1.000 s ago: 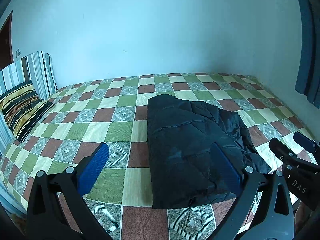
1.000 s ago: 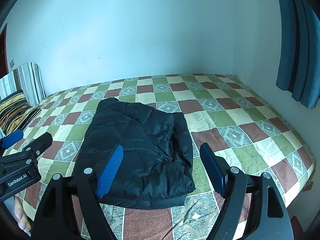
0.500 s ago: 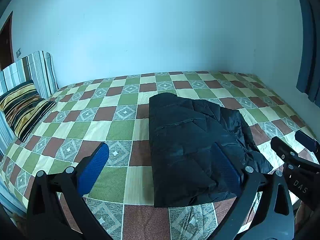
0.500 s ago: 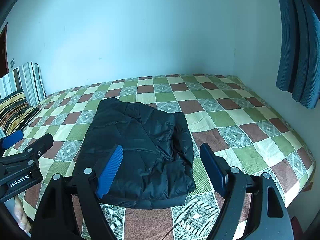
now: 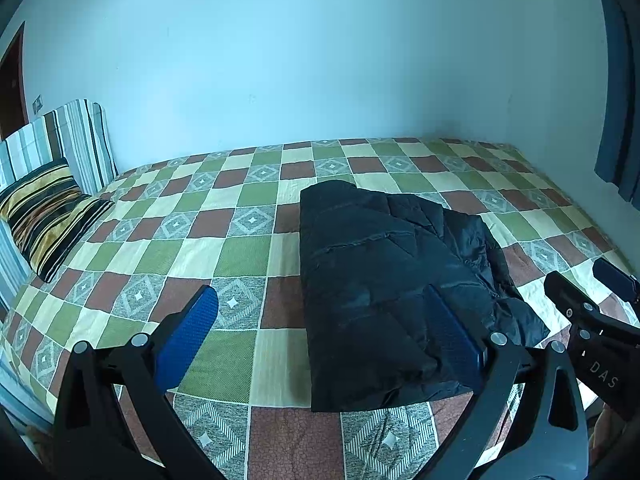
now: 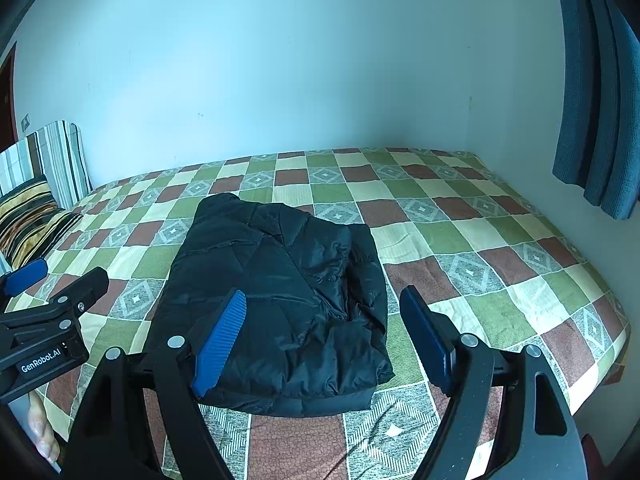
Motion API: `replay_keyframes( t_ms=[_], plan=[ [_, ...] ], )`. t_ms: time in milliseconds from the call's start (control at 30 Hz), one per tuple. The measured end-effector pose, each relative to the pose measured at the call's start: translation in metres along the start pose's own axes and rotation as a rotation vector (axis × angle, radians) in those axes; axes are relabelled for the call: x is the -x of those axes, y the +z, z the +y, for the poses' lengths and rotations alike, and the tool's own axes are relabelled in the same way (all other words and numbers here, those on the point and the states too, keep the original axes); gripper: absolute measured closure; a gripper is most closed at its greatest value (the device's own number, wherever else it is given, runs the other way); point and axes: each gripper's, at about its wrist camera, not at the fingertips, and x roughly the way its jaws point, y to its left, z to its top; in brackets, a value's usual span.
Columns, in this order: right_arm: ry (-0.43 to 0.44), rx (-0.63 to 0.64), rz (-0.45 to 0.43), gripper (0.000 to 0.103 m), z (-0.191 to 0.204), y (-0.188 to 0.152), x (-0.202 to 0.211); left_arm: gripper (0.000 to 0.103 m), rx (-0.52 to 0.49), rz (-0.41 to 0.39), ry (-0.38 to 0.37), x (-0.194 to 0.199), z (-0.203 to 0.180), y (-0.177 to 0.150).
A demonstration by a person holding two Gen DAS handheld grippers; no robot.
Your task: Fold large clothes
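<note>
A black puffer jacket [image 5: 384,280] lies folded in a compact rectangle on the checkered bedspread [image 5: 160,248]; it also shows in the right wrist view [image 6: 280,288]. My left gripper [image 5: 320,320] is open and empty, held above the bed's near edge, its right finger over the jacket's near part. My right gripper [image 6: 324,320] is open and empty, held above the jacket's near right corner. Each gripper shows at the edge of the other's view: the right gripper [image 5: 592,296] and the left gripper [image 6: 52,284].
Striped pillows [image 5: 48,200] lean at the bed's left end. A pale wall [image 5: 320,60] runs behind the bed. A blue curtain [image 6: 596,100] hangs at the right. The bed's right edge [image 6: 616,320] drops off near the right gripper.
Both grippers have drawn back and up slightly; the jacket sits a little lower and farther in both views. The jacket itself has not moved.
</note>
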Motion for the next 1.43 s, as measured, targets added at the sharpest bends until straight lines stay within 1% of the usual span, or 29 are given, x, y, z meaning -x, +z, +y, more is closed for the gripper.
replay_keyframes(
  t_ms=[100,200,467,667,833,900,967,1167,1267,1367,1433],
  plan=[
    [0.0,0.002,0.0,0.025,0.0,0.0,0.0,0.002,0.002,0.004,0.003,0.0,0.001,0.0],
    [-0.001,0.004,0.0,0.025,0.001,-0.001,0.0,0.002,0.006,-0.011,0.009,0.002,0.003,0.0],
    [-0.001,0.006,0.0,0.025,0.003,-0.002,0.001,0.002,-0.022,-0.018,0.031,0.004,0.0,-0.002],
    [0.002,0.009,0.007,0.025,0.002,-0.003,-0.001,0.002,-0.01,-0.002,-0.006,0.001,0.001,-0.003],
    [0.012,0.016,0.013,0.025,0.001,-0.004,-0.003,0.002,-0.004,0.032,-0.034,-0.007,0.001,-0.005],
    [0.01,0.017,0.017,0.025,0.001,-0.004,-0.005,0.002,0.001,0.043,-0.03,-0.01,0.001,-0.008],
    [0.012,0.016,0.023,0.025,0.0,-0.005,-0.008,0.002,0.003,0.066,0.001,-0.013,0.001,-0.011],
    [0.018,0.018,0.032,0.025,-0.002,-0.006,-0.013,0.002,-0.036,0.048,-0.012,-0.016,-0.003,-0.014],
    [0.017,0.017,0.033,0.025,-0.004,-0.006,-0.016,0.002,-0.035,0.033,0.014,-0.021,-0.001,-0.013],
    [0.011,0.009,0.036,0.025,-0.009,-0.005,-0.02,0.002,-0.02,0.066,-0.016,-0.03,0.003,-0.012],
    [0.006,0.002,0.04,0.025,-0.014,-0.005,-0.024,0.002,-0.006,0.089,-0.018,-0.039,0.008,-0.013]
  ],
)
